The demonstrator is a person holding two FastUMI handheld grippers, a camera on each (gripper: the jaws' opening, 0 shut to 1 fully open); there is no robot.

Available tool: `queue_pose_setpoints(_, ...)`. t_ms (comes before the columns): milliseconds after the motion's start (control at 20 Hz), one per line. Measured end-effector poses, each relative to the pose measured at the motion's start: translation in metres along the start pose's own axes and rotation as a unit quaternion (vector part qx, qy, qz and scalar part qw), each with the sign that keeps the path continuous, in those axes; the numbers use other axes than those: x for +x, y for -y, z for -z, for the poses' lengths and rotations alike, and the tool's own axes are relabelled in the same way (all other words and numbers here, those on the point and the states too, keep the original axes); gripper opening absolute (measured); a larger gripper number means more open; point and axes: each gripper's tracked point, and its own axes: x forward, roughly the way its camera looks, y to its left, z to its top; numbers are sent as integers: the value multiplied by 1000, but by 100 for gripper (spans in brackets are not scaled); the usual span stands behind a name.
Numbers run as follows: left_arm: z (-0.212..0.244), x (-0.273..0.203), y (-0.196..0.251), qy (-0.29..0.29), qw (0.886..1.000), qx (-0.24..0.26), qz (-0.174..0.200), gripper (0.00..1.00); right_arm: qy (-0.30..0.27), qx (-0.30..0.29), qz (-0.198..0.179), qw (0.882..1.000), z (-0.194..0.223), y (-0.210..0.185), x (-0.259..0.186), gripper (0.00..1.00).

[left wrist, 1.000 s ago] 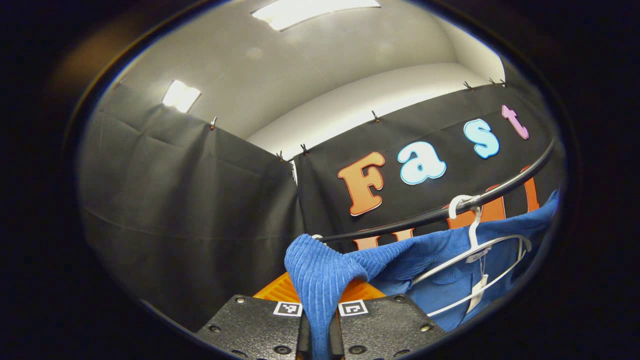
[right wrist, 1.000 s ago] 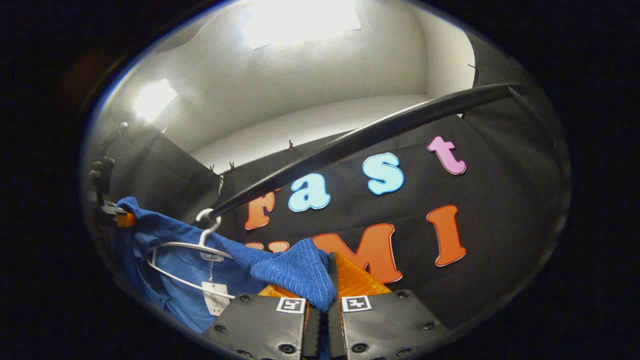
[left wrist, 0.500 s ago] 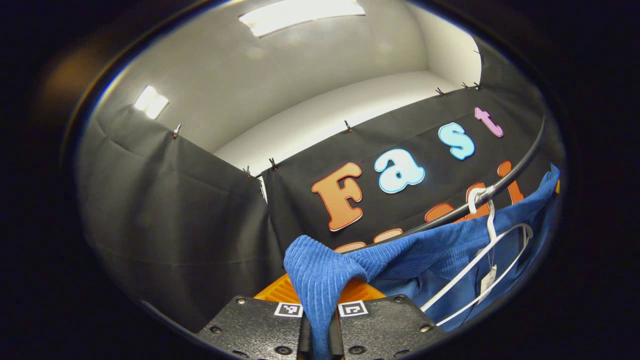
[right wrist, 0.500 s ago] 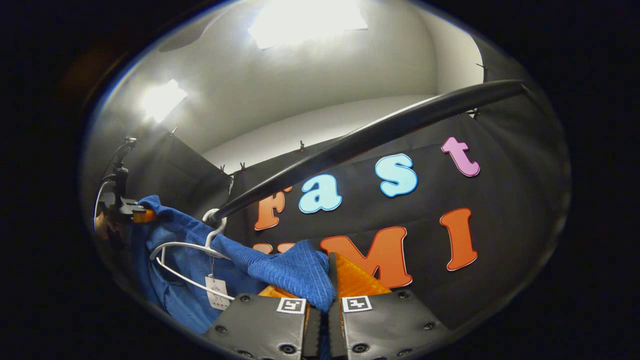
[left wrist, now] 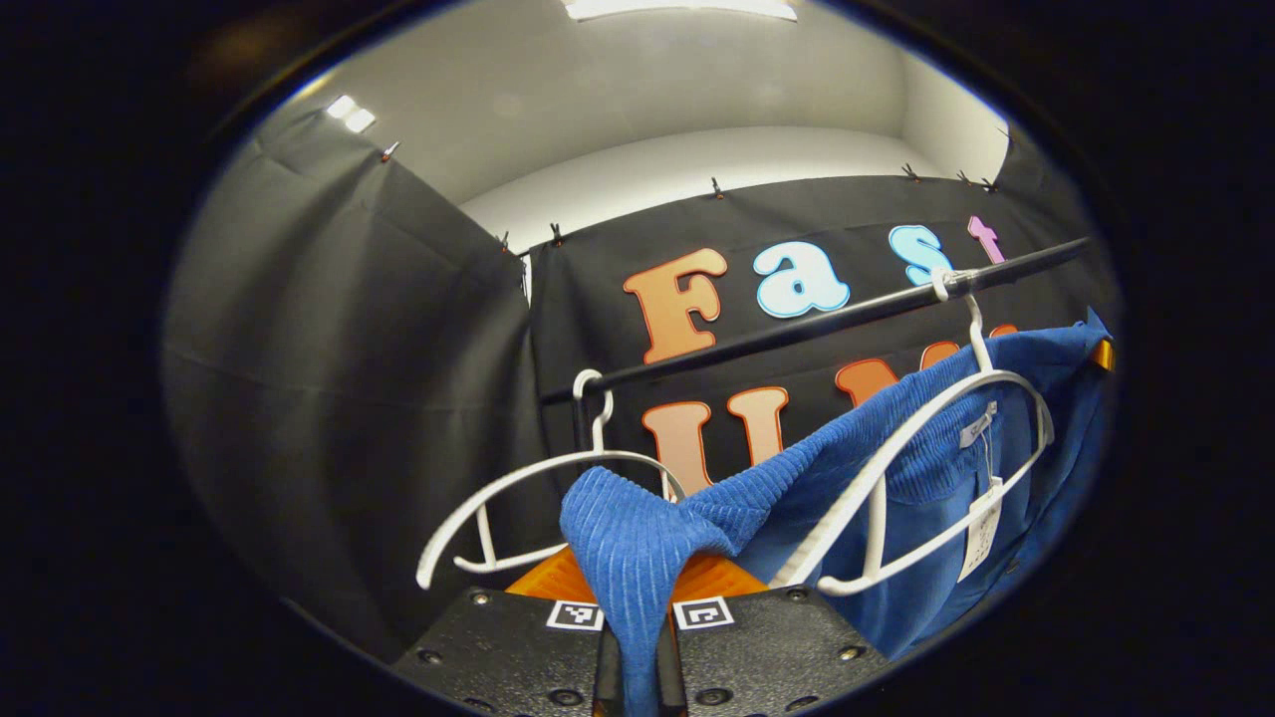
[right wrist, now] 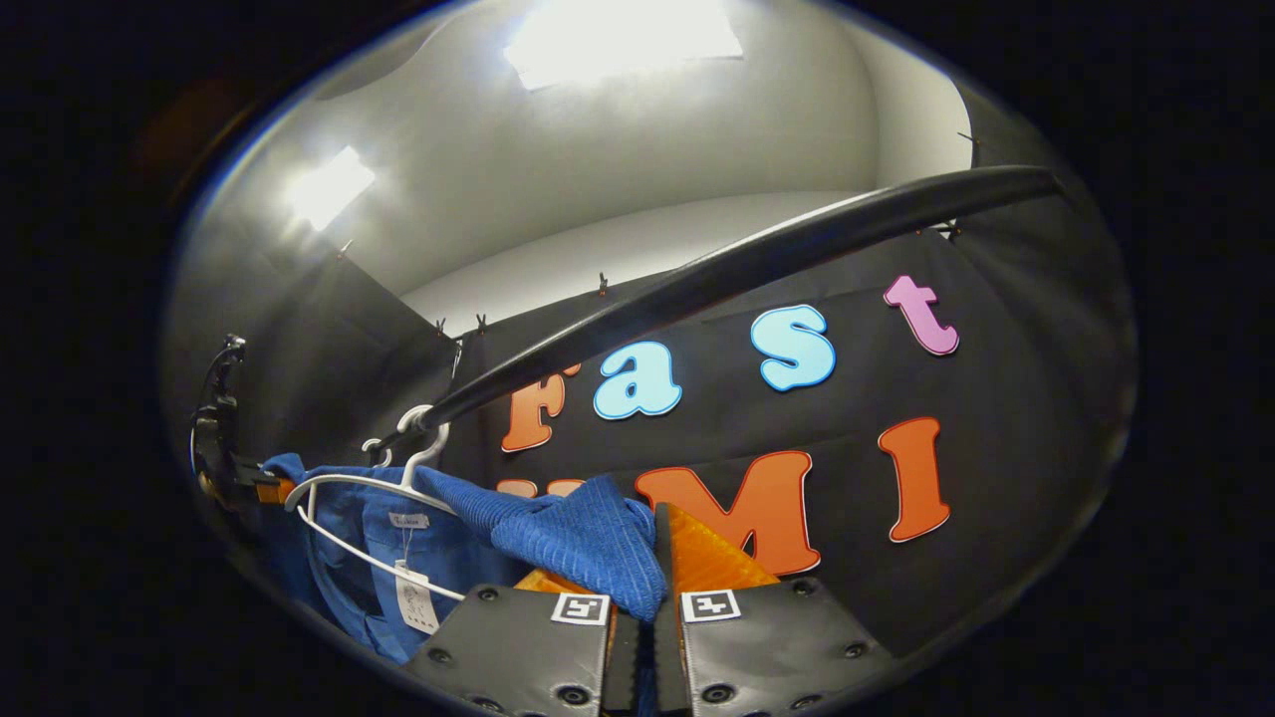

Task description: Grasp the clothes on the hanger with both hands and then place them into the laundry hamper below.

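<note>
Below the black rail (left wrist: pixel 797 329) at frame centre, my left gripper (left wrist: pixel 637 647) and right gripper (right wrist: pixel 642 637) each pinch the blue garment (left wrist: pixel 896 468).

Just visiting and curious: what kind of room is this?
Probably a small staged booth for a laundry chore: black cloth walls, a clothes rail with white hangers, and a blue garment.

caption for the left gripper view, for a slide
Left claw shut on a blue ribbed knit garment, drawn off its white plastic hanger on the black rail.
</note>
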Motion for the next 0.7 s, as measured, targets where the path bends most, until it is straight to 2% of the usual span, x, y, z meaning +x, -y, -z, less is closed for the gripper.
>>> queue_pose_setpoints(150, 37, -15, 11, -30, 999, -19, 0, 11, -11, -1, 0, 1000, 8, 0, 6, 13)
queue_pose_setpoints(400, 74, -35, 29, -61, 997, -46, -3, 13, -10, -5, 2, 1000, 12, 12, 19, 13)
queue_pose_setpoints(550, 71, -55, 44, -55, 998, -24, -5, 12, -17, -5, 15, 1000, 20, 24, 23, 13)
queue_pose_setpoints(700, 78, -64, 73, -61, 998, 1, 18, 11, -41, -11, 32, 999, 45, 43, 41, 13)
